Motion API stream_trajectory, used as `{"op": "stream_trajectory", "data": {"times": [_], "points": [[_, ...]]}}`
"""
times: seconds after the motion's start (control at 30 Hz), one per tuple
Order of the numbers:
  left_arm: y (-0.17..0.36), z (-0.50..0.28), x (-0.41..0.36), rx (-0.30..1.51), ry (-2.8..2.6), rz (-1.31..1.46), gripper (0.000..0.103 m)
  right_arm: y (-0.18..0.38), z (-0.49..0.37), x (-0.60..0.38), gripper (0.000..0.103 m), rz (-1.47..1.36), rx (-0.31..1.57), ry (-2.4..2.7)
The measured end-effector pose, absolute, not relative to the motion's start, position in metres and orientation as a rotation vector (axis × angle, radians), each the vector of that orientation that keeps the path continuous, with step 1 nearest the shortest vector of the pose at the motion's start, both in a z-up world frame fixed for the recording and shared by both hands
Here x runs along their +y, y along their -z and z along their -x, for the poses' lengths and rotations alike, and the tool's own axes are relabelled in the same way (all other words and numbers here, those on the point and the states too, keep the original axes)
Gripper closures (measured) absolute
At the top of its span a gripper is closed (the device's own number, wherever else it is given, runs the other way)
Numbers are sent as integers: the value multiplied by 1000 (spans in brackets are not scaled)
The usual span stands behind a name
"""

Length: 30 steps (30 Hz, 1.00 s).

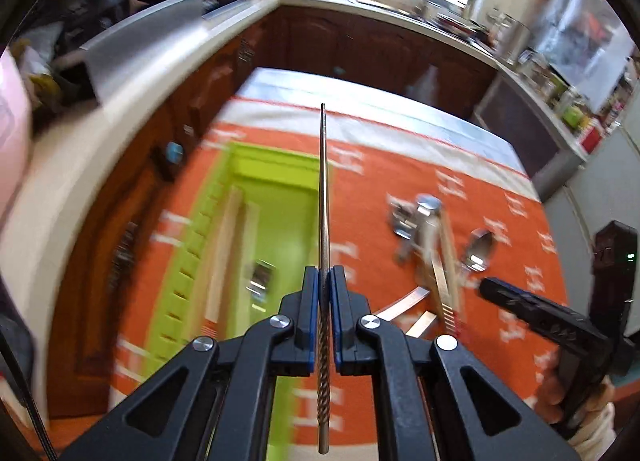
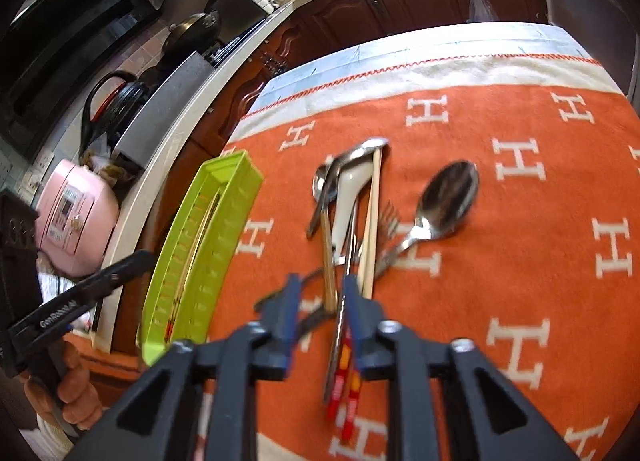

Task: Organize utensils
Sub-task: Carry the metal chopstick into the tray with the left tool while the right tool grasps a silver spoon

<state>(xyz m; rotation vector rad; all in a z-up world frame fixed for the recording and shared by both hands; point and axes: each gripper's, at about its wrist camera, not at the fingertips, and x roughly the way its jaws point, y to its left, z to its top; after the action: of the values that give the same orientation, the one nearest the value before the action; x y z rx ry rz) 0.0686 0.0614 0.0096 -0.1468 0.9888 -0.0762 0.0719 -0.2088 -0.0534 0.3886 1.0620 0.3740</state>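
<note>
Left hand-held gripper (image 1: 325, 281) pinches a metal chopstick (image 1: 323, 189) over the green tray (image 1: 276, 165), right hand-held gripper (image 2: 320, 293) hangs open above the pile (image 2: 352, 205) of spoons and chopsticks on the tabletop (image 2: 520, 261), so most sorting looks undone.

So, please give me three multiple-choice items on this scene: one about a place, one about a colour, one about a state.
1. Where does the large spoon lie?
A. in the tray
B. on the orange cloth
C. on the counter

2. What colour is the tray?
A. lime green
B. blue
C. white

3. What is the left gripper doing?
A. open, holding nothing
B. shut on a spoon
C. shut on a metal chopstick

Answers:
1 B, it rests on the orange cloth right of the utensil pile.
2 A, its walls are lime green.
3 C, both pads press a thin metal chopstick.
</note>
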Motion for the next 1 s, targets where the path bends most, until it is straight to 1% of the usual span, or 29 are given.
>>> {"op": "stream_trajectory", "data": {"times": [0.1, 0.23, 0.53, 0.57, 0.6, 0.73, 0.8, 0.87, 0.9, 0.93, 1.0], "points": [[-2, -80, 77, 985, 25, 114, 100, 55, -87, -202, 66, -398, 1058, -377], [16, -94, 95, 1021, 6, 99, 100, 62, -104, -189, 66, -375, 1056, -363], [56, -108, 95, 1083, 33, 111, 100, 85, -140, -176, 66, -409, 1085, -354], [58, -108, 96, 1087, 39, 111, 100, 88, -144, -174, 70, -417, 1093, -355], [60, -108, 96, 1092, 47, 111, 100, 89, -147, -173, 71, -423, 1090, -360], [69, -109, 95, 1124, 91, 120, 99, 95, -154, -167, 72, -424, 1111, -356], [72, -108, 94, 1134, 102, 123, 99, 101, -158, -165, 75, -433, 1126, -342], [74, -107, 94, 1139, 111, 122, 99, 103, -161, -167, 88, -451, 1122, -332], [74, -105, 94, 1142, 115, 122, 99, 104, -163, -167, 90, -461, 1123, -327], [75, -104, 93, 1144, 121, 117, 99, 105, -164, -168, 96, -473, 1124, -317], [76, -102, 92, 1145, 124, 113, 99, 108, -164, -171, 98, -498, 1114, -313]]}}
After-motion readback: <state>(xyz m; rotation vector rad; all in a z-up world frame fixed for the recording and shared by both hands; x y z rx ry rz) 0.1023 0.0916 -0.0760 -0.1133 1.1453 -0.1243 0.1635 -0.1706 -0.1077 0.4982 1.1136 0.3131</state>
